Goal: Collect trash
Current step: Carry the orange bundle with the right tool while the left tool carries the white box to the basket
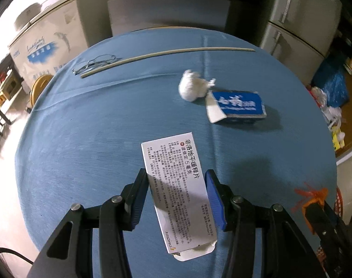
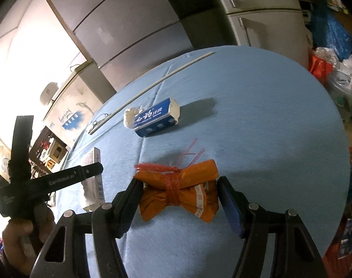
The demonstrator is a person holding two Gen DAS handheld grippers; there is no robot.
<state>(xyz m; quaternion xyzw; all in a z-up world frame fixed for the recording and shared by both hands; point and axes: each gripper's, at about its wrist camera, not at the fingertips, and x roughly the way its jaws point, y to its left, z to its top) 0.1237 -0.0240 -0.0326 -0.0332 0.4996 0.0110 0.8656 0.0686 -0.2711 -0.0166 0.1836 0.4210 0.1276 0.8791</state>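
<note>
While my left tool [image 1: 177, 180] is gripping the white medicine box [image 1: 176, 185] by its long sides above the blue surface [image 1: 83, 127], my right tool [image 2: 180, 185] is clamping the orange bundle [image 2: 178, 187] tied with red string. Farther back, a blue box [image 1: 240, 104] is lying on the surface, touching a crumpled white tissue [image 1: 192, 88], near a long thin stick [image 1: 166, 54].

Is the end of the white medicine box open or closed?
Open. On the white medicine box, the near end's flap sticks out loose instead of being tucked in. Whether anything is inside, the pictures cannot tell.
</note>
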